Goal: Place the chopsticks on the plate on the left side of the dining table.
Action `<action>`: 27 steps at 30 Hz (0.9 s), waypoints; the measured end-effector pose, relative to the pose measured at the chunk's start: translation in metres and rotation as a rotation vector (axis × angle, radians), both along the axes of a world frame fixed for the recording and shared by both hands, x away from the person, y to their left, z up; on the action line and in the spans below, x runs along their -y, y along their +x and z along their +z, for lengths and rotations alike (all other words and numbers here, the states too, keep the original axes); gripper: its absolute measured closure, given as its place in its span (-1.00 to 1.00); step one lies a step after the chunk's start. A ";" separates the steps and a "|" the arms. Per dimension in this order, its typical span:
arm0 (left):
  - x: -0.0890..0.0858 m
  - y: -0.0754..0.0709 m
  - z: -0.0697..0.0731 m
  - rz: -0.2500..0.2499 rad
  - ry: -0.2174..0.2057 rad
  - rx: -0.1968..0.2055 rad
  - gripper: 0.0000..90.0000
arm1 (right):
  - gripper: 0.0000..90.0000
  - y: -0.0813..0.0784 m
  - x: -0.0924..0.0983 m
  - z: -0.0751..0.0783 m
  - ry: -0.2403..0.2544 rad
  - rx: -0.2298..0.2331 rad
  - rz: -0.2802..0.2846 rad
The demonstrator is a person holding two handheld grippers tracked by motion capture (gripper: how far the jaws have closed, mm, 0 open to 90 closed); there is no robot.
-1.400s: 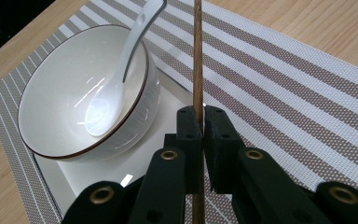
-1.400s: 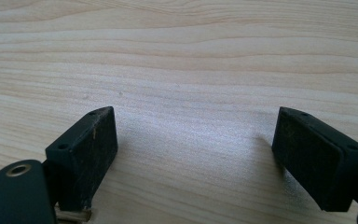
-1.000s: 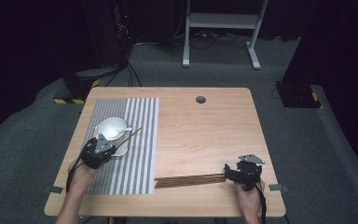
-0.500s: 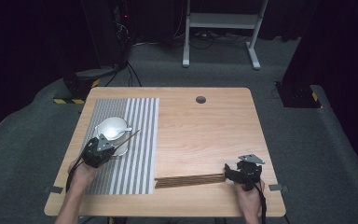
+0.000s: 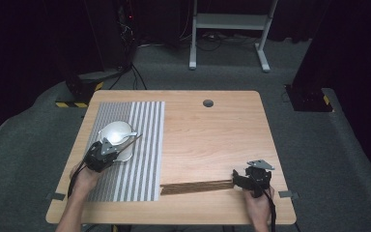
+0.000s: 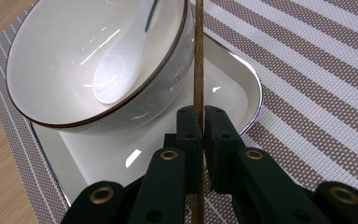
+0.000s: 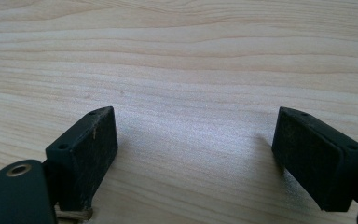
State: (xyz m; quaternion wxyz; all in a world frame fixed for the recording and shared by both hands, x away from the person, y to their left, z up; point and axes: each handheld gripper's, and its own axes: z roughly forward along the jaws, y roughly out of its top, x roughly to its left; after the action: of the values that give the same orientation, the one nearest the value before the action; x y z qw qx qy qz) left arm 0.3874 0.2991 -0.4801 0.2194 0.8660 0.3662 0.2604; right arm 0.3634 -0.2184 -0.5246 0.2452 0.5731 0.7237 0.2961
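My left gripper (image 6: 199,122) is shut on a thin brown chopstick (image 6: 198,60) that runs out over the rim of a white bowl (image 6: 65,60). In the bowl lies a white spoon (image 6: 121,65), and the bowl sits on a square white plate (image 6: 228,93). From above, the left gripper (image 5: 107,147) hovers at the near edge of the bowl (image 5: 116,131) on the striped placemat (image 5: 140,159). My right gripper (image 5: 235,178) rests at the table's front right with its jaws wide apart, at the right end of a row of brown chopsticks (image 5: 195,186). Nothing lies between the right gripper's (image 7: 196,149) fingers.
The wooden table (image 5: 212,135) has a round cable hole (image 5: 207,103) near its far edge. A white desk frame (image 5: 232,29) and dark equipment stand on the floor beyond. Bare wood lies between the placemat and the right hand.
The left gripper with the chopstick has shifted slightly beside the bowl. The right gripper has stayed put.
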 end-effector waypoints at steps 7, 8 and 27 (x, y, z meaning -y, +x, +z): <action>0.001 0.002 -0.002 -0.003 0.015 -0.007 0.88 | -0.70 0.000 0.000 0.000 0.000 0.000 0.000; 0.001 0.003 -0.002 -0.003 0.017 -0.008 0.88 | -0.70 0.000 0.000 0.000 0.000 0.000 0.000; -0.001 0.008 -0.006 0.001 0.011 -0.023 0.88 | -0.70 0.000 0.000 0.000 0.000 0.000 0.000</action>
State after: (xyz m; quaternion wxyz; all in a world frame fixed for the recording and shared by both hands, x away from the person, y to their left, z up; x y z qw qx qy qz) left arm 0.3957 0.2999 -0.4857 0.2105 0.8700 0.3676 0.2525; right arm 0.3634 -0.2184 -0.5246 0.2453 0.5730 0.7238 0.2961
